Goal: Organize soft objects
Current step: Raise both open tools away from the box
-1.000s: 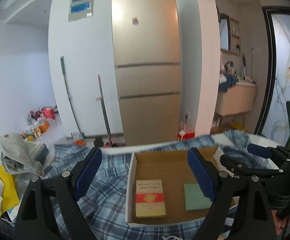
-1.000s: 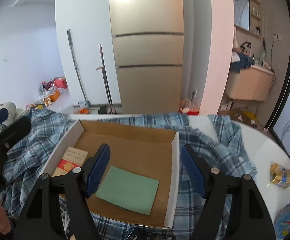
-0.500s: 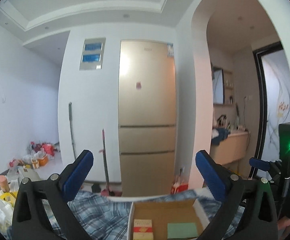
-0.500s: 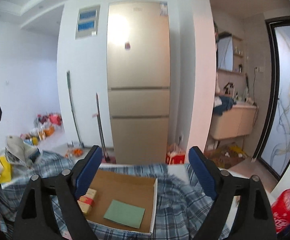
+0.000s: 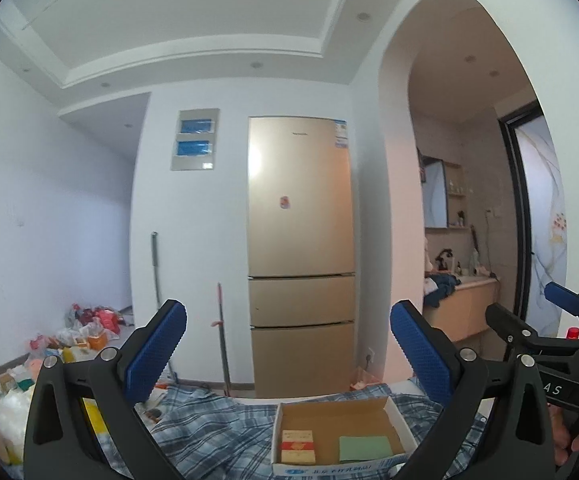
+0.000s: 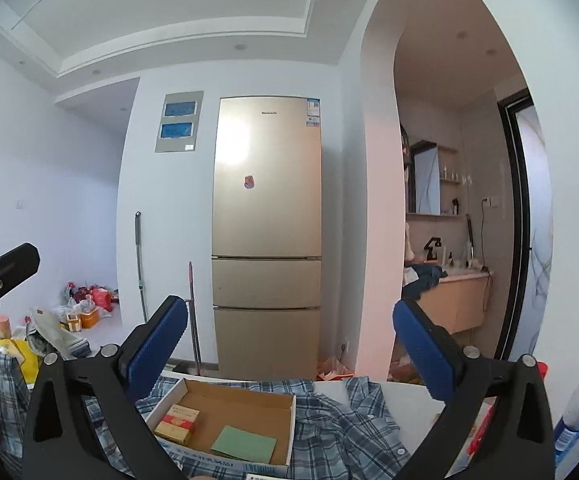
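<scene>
Likely soft, light, floppy: plaid shirt [image 6: 329,420] spread over white table [image 6: 409,394], bunched around and under cardboard box [image 6: 225,400] near table's far edge. Will sag and drag if pinched mid-panel; better take collar or hem edge near table's right side. Box holds red-and-yellow packet [image 6: 177,422] and green pad [image 6: 245,444].

Left gripper [image 5: 287,356]: fully apart, empty, touching nothing. Right gripper [image 6: 289,354]: jaws opening, nothing between them, raised above table.

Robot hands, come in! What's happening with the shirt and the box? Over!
Left gripper open, empty. Right gripper jaws opening, nothing between them. Plaid shirt spread on the table around the cardboard box, untouched. Nothing in the way.
</scene>
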Tool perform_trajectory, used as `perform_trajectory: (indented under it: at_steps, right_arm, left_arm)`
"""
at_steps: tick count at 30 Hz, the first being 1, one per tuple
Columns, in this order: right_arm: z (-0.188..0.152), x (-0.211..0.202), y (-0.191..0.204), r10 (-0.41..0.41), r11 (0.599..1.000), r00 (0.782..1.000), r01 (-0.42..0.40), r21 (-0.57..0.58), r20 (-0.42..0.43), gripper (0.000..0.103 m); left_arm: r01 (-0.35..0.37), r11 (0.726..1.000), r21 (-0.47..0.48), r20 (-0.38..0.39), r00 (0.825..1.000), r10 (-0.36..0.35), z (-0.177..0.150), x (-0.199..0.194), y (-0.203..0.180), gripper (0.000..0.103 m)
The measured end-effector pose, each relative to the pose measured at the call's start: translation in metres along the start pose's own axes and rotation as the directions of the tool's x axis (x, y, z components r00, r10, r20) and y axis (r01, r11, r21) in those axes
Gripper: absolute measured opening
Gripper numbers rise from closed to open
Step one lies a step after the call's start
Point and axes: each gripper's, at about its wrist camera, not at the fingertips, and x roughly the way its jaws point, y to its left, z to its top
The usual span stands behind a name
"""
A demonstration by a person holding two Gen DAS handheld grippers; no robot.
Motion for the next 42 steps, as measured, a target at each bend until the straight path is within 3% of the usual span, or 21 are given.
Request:
perform_trajectory:
  at_steps: [6,9,17,22,24,27,29,38,41,42]
  right_arm:
    - [-0.017,-0.011,-0.003,0.003,1.000,1.000,-0.003,0.025,0.015,0.103]
    - [-0.031,-0.008,-0.004,0.013,0.999,1.000,-0.013,0.037,0.007,0.103]
    - [-0.063,-0.005,-0.003,-0.006,1.000,1.000,0.006,0.020,-0.012,0.103]
    - [-0.084,0.002,-0.001,-0.045,0.999,0.998,0.045,-0.003,-0.049,0.103]
    - [-0.091,0.006,0.000,-0.037,0.999,0.996,0.036,-0.006,-0.077,0.103]
    - [-0.100,0.011,0.003,-0.044,0.999,0.994,0.042,-0.014,-0.105,0.103]
    - [-0.104,0.012,0.008,-0.045,0.999,0.993,0.041,-0.030,-0.113,0.103]
    - [-0.117,0.021,0.011,-0.036,0.999,0.985,0.029,-0.043,-0.171,0.103]
    - [-0.119,0.025,0.007,-0.041,0.999,0.980,0.037,-0.026,-0.193,0.103]
    - [-0.119,0.026,0.007,-0.044,0.999,0.979,0.040,-0.023,-0.197,0.103]
  left_arm:
    - [0.006,1.000,0.009,0.002,1.000,-0.006,-0.024,-0.013,0.002,0.103]
    - [0.117,0.993,-0.014,-0.014,0.993,-0.118,-0.043,-0.008,0.004,0.103]
    - [0.085,0.996,0.006,-0.158,0.984,-0.083,-0.097,0.024,0.001,0.103]
    - [0.085,0.996,0.015,-0.260,0.962,-0.078,-0.130,0.042,0.002,0.103]
    - [0.086,0.996,0.012,-0.280,0.957,-0.079,-0.138,0.047,0.002,0.103]
    - [0.059,0.998,0.005,-0.266,0.962,-0.056,-0.149,0.053,0.006,0.103]
    - [0.061,0.998,-0.004,-0.304,0.951,-0.060,-0.156,0.059,0.007,0.103]
    - [0.066,0.998,0.015,-0.312,0.948,-0.058,-0.159,0.060,0.003,0.103]
    - [0.076,0.997,0.013,-0.352,0.934,-0.067,-0.161,0.066,0.003,0.103]
    - [0.084,0.996,0.022,-0.383,0.921,-0.069,-0.162,0.070,0.002,0.103]
